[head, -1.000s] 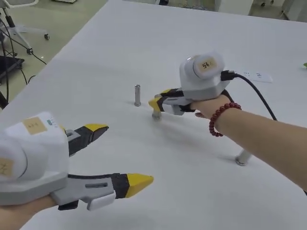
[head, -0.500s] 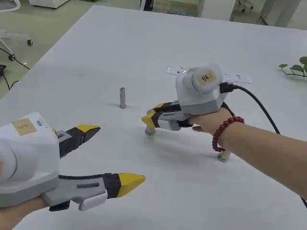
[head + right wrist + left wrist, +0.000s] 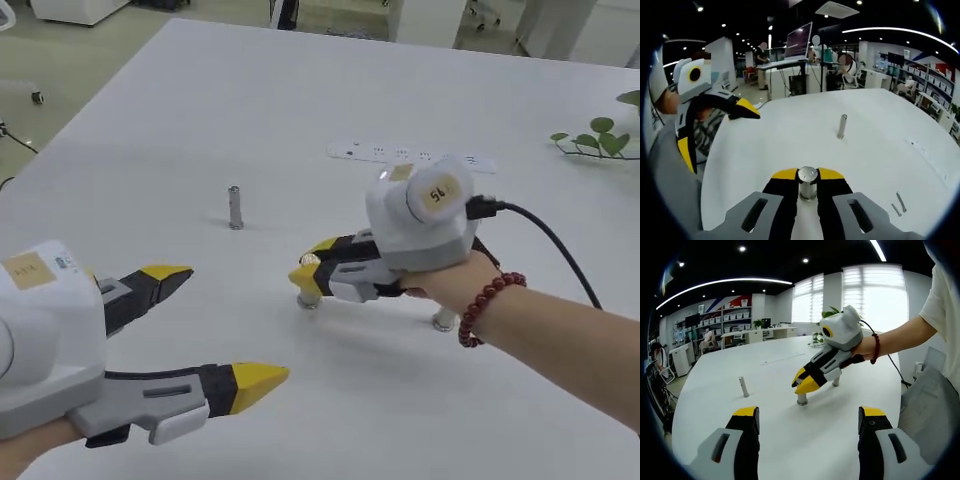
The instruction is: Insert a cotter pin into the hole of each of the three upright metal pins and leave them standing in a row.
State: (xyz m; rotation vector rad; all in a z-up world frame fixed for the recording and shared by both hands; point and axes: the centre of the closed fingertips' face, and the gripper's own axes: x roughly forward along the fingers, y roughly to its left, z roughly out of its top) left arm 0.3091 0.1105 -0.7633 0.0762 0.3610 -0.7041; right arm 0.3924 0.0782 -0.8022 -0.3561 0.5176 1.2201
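Three short upright metal pins stand on the white table (image 3: 200, 90). My right gripper (image 3: 303, 277) is shut on the middle pin (image 3: 308, 297), whose round top (image 3: 807, 175) shows between the yellow jaw tips of the right gripper (image 3: 808, 173). A second pin (image 3: 235, 207) stands free farther off to the left (image 3: 842, 126). The third pin (image 3: 443, 320) peeks out under the right hand. My left gripper (image 3: 215, 325) hovers open at the near left with nothing between its jaws (image 3: 809, 412), facing the held pin (image 3: 802, 400).
A white power strip (image 3: 410, 155) lies beyond the right gripper, whose black cable (image 3: 560, 255) trails to the right. Green plant leaves (image 3: 600, 135) sit at the far right edge. Two small thin metal pieces (image 3: 898, 203) lie on the table to the right.
The head camera has shifted. The right gripper, still shut on the middle pin, has drawn it nearer to me and away from the free far pin. The left gripper stays open.
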